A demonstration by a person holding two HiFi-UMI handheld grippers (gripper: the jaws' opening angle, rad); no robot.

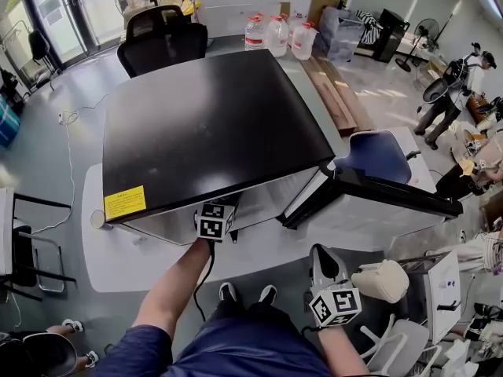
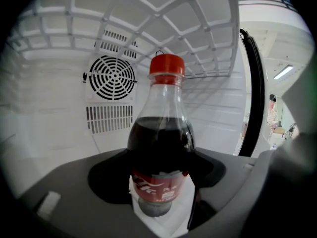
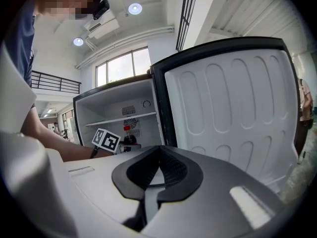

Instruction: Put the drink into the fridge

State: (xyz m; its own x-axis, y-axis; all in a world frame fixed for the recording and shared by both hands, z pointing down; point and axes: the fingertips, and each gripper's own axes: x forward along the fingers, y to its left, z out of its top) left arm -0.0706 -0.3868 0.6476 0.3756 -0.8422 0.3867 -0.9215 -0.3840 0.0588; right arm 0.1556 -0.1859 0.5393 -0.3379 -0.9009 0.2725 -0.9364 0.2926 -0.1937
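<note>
A cola bottle (image 2: 162, 148) with a red cap and red label stands upright on the white floor inside the fridge, under a wire shelf (image 2: 148, 14). My left gripper (image 2: 159, 216) is shut on its lower body. In the head view the left gripper (image 1: 217, 213) reaches in under the black fridge top (image 1: 212, 124), its fingertips hidden. The fridge door (image 1: 377, 187) hangs open to the right. My right gripper (image 1: 322, 256) is shut and empty, low by my right hip. The right gripper view shows its jaws (image 3: 152, 185) closed, with the bottle (image 3: 130, 135) far off in the open fridge (image 3: 119, 108).
A round fan grille (image 2: 113, 77) is on the fridge's back wall. The fridge stands on a white tabletop (image 1: 102, 250). A black office chair (image 1: 161, 42) and water jugs (image 1: 275, 34) stand behind it. A blue chair (image 1: 377, 155), a white chair (image 1: 385, 281) and people (image 1: 444, 100) are at the right.
</note>
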